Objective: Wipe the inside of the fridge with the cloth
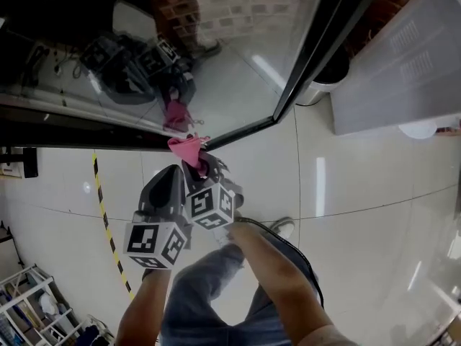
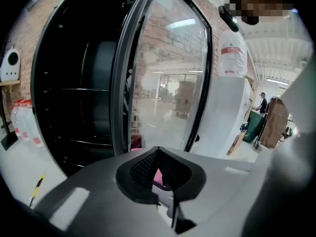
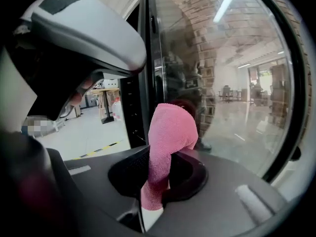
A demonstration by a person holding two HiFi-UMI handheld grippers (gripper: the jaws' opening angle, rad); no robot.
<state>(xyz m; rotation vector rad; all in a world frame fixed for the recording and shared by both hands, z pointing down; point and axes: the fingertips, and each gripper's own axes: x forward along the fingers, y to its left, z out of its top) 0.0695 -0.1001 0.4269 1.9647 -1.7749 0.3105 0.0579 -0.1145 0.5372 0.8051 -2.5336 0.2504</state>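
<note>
Right gripper view is showing the right hand-held gripper (image 3: 159,179) clenching the pink cloth (image 3: 169,132) between its jaws. The cloth is standing out lengthwise past them, its long axis running along the gripper, and its free end is folding over to the right toward the glass door (image 3: 237,83), just beside the door's dark frame. The left hand-held gripper (image 2: 157,162) is facing the dark inside of the fridge (image 2: 74,98), jaws drawn together at the tips, a sliver of pink showing between them; whether it is pinching that I cannot tell.
</note>
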